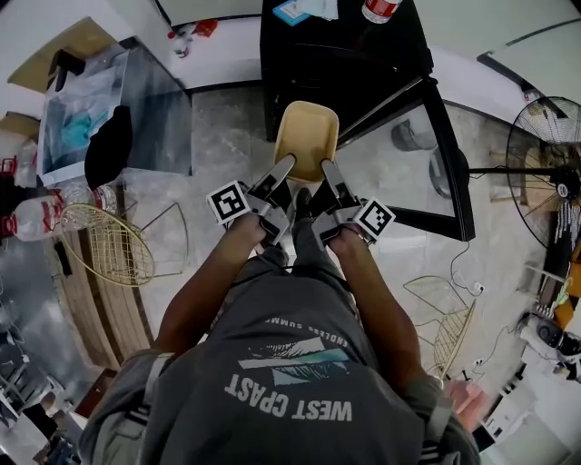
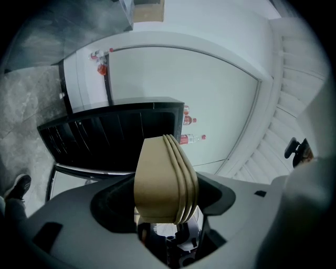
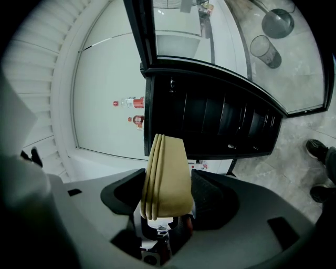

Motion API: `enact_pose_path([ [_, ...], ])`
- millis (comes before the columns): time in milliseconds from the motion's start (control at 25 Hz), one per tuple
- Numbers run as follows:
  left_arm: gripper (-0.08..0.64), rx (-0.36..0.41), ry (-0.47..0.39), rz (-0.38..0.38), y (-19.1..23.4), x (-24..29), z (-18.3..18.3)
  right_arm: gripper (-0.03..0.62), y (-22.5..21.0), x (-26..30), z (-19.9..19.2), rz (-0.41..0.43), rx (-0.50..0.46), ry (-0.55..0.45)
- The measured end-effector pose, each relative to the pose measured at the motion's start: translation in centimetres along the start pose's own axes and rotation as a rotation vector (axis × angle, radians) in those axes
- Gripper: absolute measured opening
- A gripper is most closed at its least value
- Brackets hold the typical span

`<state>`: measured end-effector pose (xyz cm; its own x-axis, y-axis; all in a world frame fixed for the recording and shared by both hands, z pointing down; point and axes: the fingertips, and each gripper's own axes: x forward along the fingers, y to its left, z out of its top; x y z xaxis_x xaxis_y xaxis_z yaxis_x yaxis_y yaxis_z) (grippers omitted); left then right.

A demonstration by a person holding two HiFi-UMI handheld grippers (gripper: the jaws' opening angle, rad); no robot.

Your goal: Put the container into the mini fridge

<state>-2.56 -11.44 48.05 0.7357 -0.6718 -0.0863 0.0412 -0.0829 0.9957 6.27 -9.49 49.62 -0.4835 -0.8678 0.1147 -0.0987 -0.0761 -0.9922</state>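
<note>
A tan, ribbed-rim container (image 1: 307,134) hangs in the air in front of the black mini fridge (image 1: 338,65), whose glass door (image 1: 427,159) stands swung open to the right. My left gripper (image 1: 285,165) grips the container's near left edge and my right gripper (image 1: 326,167) grips its near right edge. In the left gripper view the container's rim (image 2: 165,176) stands upright between the jaws of the left gripper (image 2: 166,195), with the fridge's dark inside (image 2: 110,134) beyond. In the right gripper view the container (image 3: 167,176) sits the same way in the right gripper (image 3: 166,193), facing the fridge cavity (image 3: 210,123).
A bottle (image 1: 379,9) stands on top of the fridge. A wire basket (image 1: 107,243) and a large water bottle (image 1: 41,216) are on the floor at the left, beside a glass table (image 1: 136,100). A floor fan (image 1: 545,173) stands at the right.
</note>
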Motion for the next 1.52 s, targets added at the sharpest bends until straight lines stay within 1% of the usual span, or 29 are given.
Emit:
enact_pose_path([
  [160,0.319,-0.006,-0.002,0.008,1.3,1.4,0.7,0.284,-1.2,1.3,1.2,0.014,0.015,0.003],
  [320,0.319,-0.015,-0.002,0.017,2.9,2.6,1.3,0.284,-2.6,2.6,2.3,0.002,0.016,0.026],
  [600,0.319,-0.041,-0.055,0.052,7.3,5.6,2.8,0.284,-6.3,5.5,5.4,-0.040,0.025,0.036],
  [720,0.319,-0.049,-0.080,0.061,9.4,7.0,3.8,0.284,-8.2,6.9,6.6,-0.059,0.042,0.038],
  [920,0.319,-0.064,-0.130,0.072,12.8,8.9,5.0,0.284,-11.2,9.1,8.2,-0.065,0.077,0.030],
  [1040,0.319,-0.064,-0.171,0.085,14.9,9.5,6.0,0.284,-12.9,10.4,8.9,-0.073,0.081,0.013],
  [1240,0.319,-0.086,-0.244,0.098,18.5,10.8,7.4,0.284,-16.3,12.1,10.3,-0.097,0.077,-0.040],
  [1520,0.319,-0.075,-0.294,0.179,23.4,11.9,8.6,0.284,-20.1,14.2,12.1,-0.134,0.110,-0.101],
])
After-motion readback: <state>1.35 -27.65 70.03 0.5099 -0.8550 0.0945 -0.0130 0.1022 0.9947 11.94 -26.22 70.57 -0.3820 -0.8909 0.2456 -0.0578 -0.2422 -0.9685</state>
